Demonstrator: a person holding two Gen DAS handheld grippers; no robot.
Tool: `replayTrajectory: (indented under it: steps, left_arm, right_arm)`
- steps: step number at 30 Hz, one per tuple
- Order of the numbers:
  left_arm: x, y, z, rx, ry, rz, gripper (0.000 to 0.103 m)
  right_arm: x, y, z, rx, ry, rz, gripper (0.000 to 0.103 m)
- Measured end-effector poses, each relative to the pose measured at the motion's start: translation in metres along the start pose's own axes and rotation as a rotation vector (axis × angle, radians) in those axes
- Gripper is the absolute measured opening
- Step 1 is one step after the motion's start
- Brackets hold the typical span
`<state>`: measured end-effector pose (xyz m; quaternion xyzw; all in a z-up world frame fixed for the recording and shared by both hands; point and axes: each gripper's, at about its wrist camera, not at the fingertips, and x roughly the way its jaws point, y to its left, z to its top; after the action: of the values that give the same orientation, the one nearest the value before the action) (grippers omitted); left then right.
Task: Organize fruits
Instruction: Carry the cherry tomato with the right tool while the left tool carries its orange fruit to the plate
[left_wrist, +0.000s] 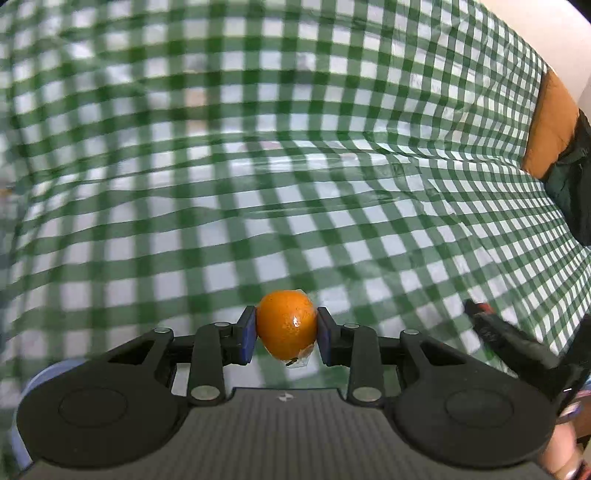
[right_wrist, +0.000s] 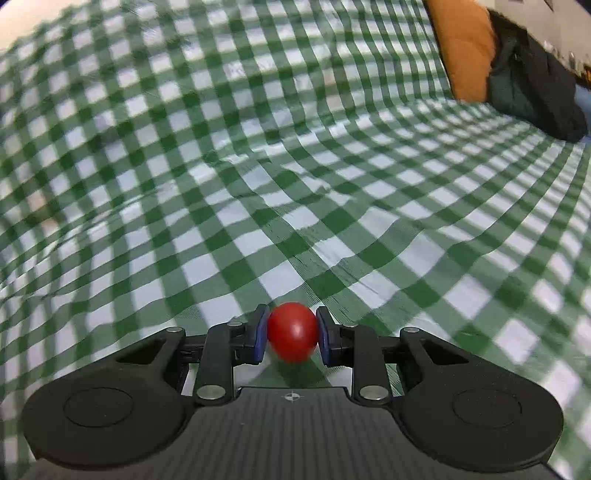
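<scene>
Green and white checked cloth (left_wrist: 295, 147) is spread over the whole bench, and it is seen in both wrist views. Its folds and wrinkles are seen ahead of the jaws, and much of it is blurred.

In the left wrist view, a small orange fruit (left_wrist: 286, 324) is held by the left gripper (left_wrist: 286, 328). The jaws are clamped on it, with one blue pad (left_wrist: 248, 334) pressed on each side. The fruit is right between the jaws and is lifted off the cloth. A bit of clear wrap is seen sticking out under it. To the right of the jaws, part of a black tool with a red tip (left_wrist: 495, 328) is seen, but it is too blurred to tell what it is. Far ahead and to the right of the jaws, an orange cushion (left_wrist: 550, 129) and a dark bundle (left_wrist: 572, 184) are seen at the cloth's edge.

In the right wrist view, a small red fruit (right_wrist: 292, 331) is held by the right gripper (right_wrist: 291, 334). The jaws are clamped on it, and it is squeezed between the two blue pads (right_wrist: 260, 334). It is right between the jaws, above the cloth. Far ahead and to the right, the orange cushion (right_wrist: 465, 48) and the dark bundle (right_wrist: 532, 81) are seen side by side, touching.
</scene>
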<state>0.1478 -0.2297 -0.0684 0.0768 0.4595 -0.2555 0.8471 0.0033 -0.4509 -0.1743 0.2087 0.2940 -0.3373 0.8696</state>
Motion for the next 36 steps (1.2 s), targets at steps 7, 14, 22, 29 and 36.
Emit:
replayTrajectory:
  steps: [7, 14, 22, 29, 36]
  left_arm:
    - [-0.084, 0.016, -0.044, -0.034, -0.041, -0.023, 0.037]
    - [-0.158, 0.03, -0.084, -0.036, -0.09, -0.038, 0.037]
    - [-0.233, 0.055, -0.116, -0.071, -0.163, -0.033, 0.037]
    - [-0.285, 0.07, -0.145, -0.121, -0.222, -0.012, 0.037]
    - [-0.319, 0.085, -0.175, -0.152, -0.249, 0.016, 0.037]
  right_arm:
    - [-0.101, -0.006, -0.005, -0.08, -0.022, 0.056, 0.028]
    - [-0.195, -0.002, -0.004, -0.111, -0.049, 0.134, 0.028]
    - [-0.279, 0.013, -0.006, -0.083, -0.088, 0.259, 0.028]
    - [-0.338, 0.03, -0.024, -0.116, -0.122, 0.361, 0.029]
    - [-0.381, 0.043, -0.047, -0.149, -0.125, 0.436, 0.029]
